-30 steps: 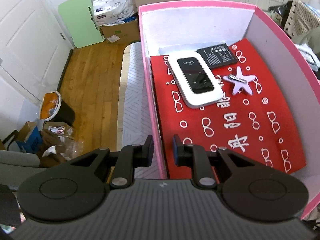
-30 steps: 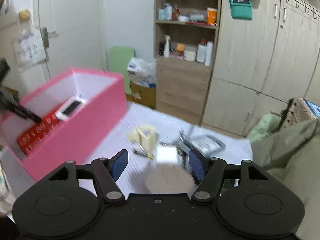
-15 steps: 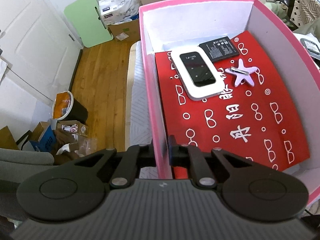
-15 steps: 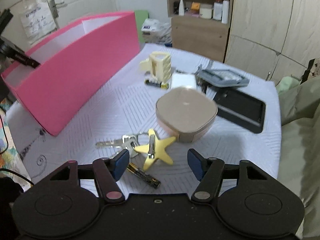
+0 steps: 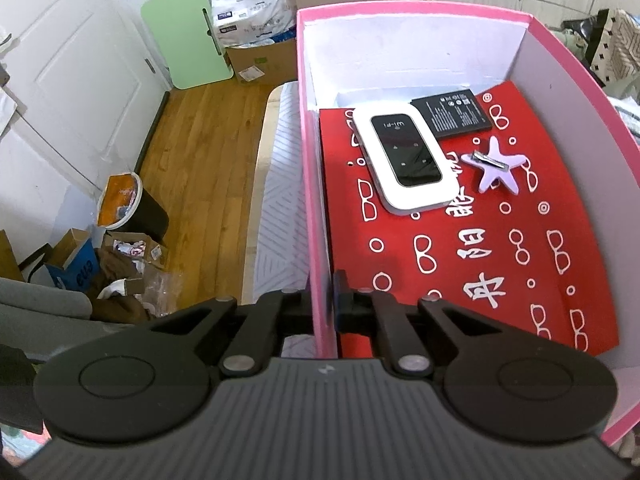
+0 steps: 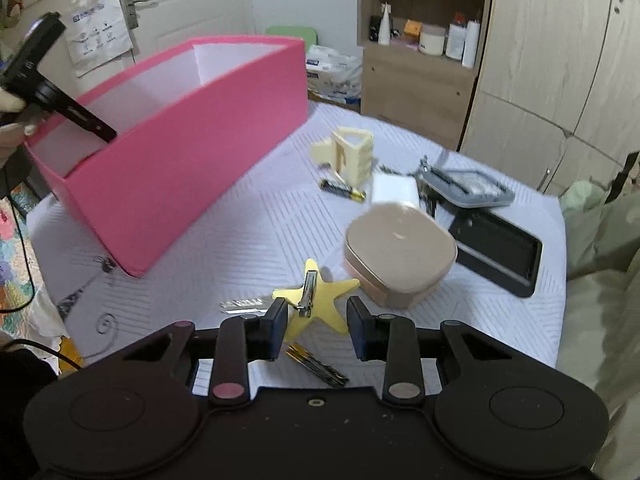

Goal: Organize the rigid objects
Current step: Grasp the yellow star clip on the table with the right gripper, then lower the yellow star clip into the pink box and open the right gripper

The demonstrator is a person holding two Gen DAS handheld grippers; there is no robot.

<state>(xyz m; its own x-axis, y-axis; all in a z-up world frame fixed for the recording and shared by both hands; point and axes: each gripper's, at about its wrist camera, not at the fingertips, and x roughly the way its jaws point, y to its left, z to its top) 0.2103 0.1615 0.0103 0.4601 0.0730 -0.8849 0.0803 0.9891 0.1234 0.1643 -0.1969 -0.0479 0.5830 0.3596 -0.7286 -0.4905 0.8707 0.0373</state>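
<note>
My left gripper [image 5: 320,300] is shut on the near left wall of the pink box [image 5: 316,216]. The box holds a white Wi-Fi router [image 5: 404,162], a black battery [image 5: 452,114] and a purple star hair clip [image 5: 496,166] on a red sheet. In the right wrist view the pink box [image 6: 180,160] stands at the left of the table. My right gripper [image 6: 318,328] is open, low over the table, with its fingers on either side of a yellow star hair clip [image 6: 316,300].
A beige case [image 6: 400,252], a cream claw clip [image 6: 352,156], batteries [image 6: 342,190], a white block [image 6: 394,188], a grey tray [image 6: 466,186], a black holder [image 6: 496,250] and keys [image 6: 242,304] lie on the white tablecloth. The floor drops off left of the box.
My left gripper closed on the box wall. My right gripper dropped toward the table and came forward until its fingers straddle the yellow star clip.
</note>
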